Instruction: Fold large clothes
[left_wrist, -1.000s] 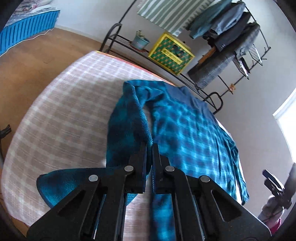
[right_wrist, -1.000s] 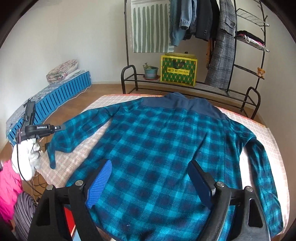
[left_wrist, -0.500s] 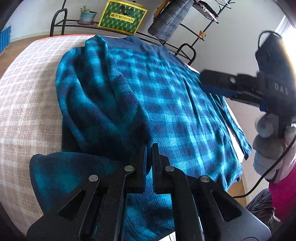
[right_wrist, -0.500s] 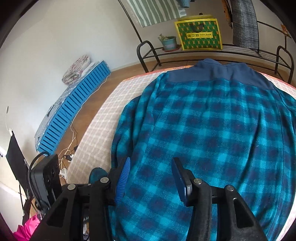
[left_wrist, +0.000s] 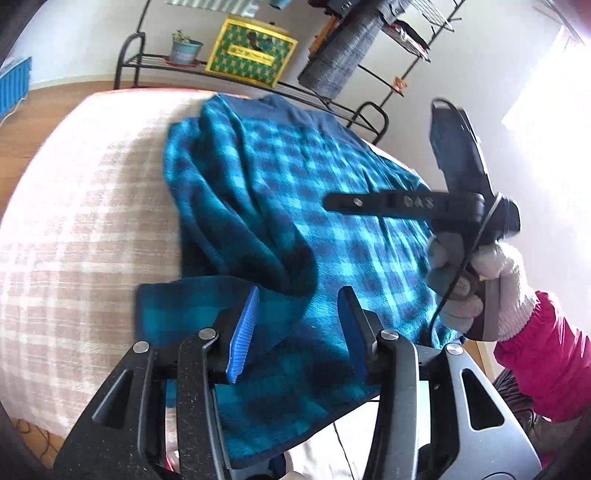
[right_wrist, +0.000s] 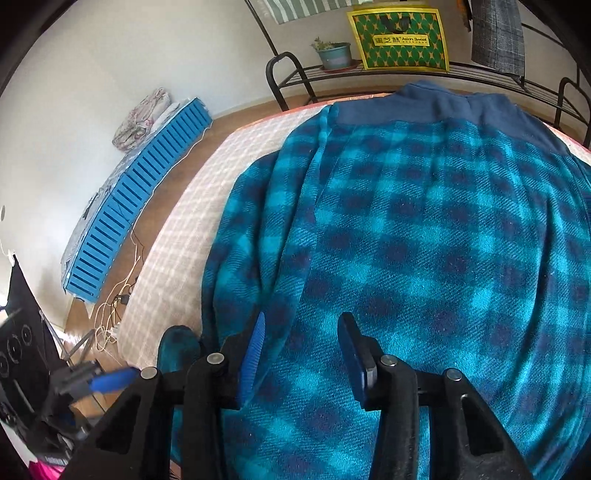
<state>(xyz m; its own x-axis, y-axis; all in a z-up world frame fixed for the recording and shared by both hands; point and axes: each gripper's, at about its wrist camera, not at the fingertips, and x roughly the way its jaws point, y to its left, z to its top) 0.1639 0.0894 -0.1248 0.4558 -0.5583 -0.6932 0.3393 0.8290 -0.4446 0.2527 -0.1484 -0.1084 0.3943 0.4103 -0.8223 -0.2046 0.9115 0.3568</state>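
A large blue-and-teal plaid flannel shirt (left_wrist: 295, 192) lies back-up on a table with a pale checked cloth (left_wrist: 85, 192). Its left sleeve (left_wrist: 229, 206) is folded in along the body, the cuff (left_wrist: 184, 314) lying near the front edge. My left gripper (left_wrist: 295, 325) is open just above the cuff and hem, holding nothing. My right gripper (right_wrist: 301, 350) is open and hovers low over the shirt (right_wrist: 424, 240) near the folded sleeve (right_wrist: 255, 229). The right gripper's body and gloved hand show in the left wrist view (left_wrist: 461, 221).
A black rack (right_wrist: 369, 70) behind the table carries a yellow-green bag (right_wrist: 400, 38) and a potted plant (right_wrist: 334, 53), with clothes hanging above. A blue slatted mat (right_wrist: 136, 192) and cables (right_wrist: 118, 295) lie on the wooden floor at the left.
My left gripper carried the sleeve over onto the shirt body, then opened and let it go. My right gripper moved left and lower over the shirt.
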